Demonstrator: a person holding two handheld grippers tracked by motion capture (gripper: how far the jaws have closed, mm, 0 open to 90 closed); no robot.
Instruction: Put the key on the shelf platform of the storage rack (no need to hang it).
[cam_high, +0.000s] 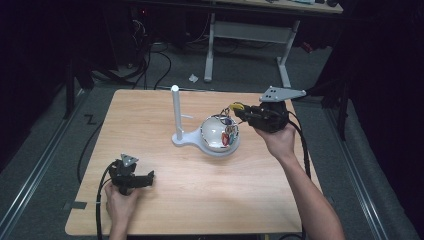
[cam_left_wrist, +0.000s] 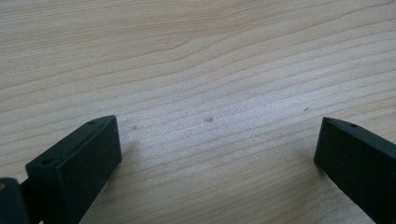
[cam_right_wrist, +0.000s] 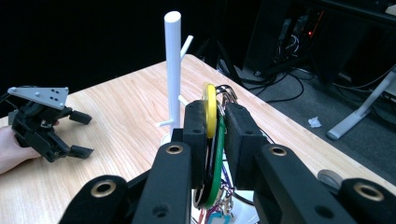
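Observation:
A white peg stand (cam_high: 176, 112) (cam_right_wrist: 173, 70) rises from a base at the table's middle. A shiny bowl (cam_high: 214, 131) on that base holds several coloured rings. My right gripper (cam_high: 240, 111) (cam_right_wrist: 217, 119) hovers just right of the bowl's rim, shut on a small bunch of rings: a yellow ring (cam_high: 236, 106) (cam_right_wrist: 211, 105), a green ring (cam_right_wrist: 216, 175) and a dark one behind them. Thin strings hang from the bunch toward the bowl. My left gripper (cam_high: 149, 178) (cam_left_wrist: 217, 140) (cam_right_wrist: 79, 133) rests low at the near left of the table, open, with bare wood between its jaws.
The wooden table (cam_high: 165, 210) has open surface around the stand. Past its far edge stand a white desk frame (cam_high: 250, 32) and floor cables (cam_high: 160, 70). A scrap of paper (cam_high: 193, 78) lies on the floor.

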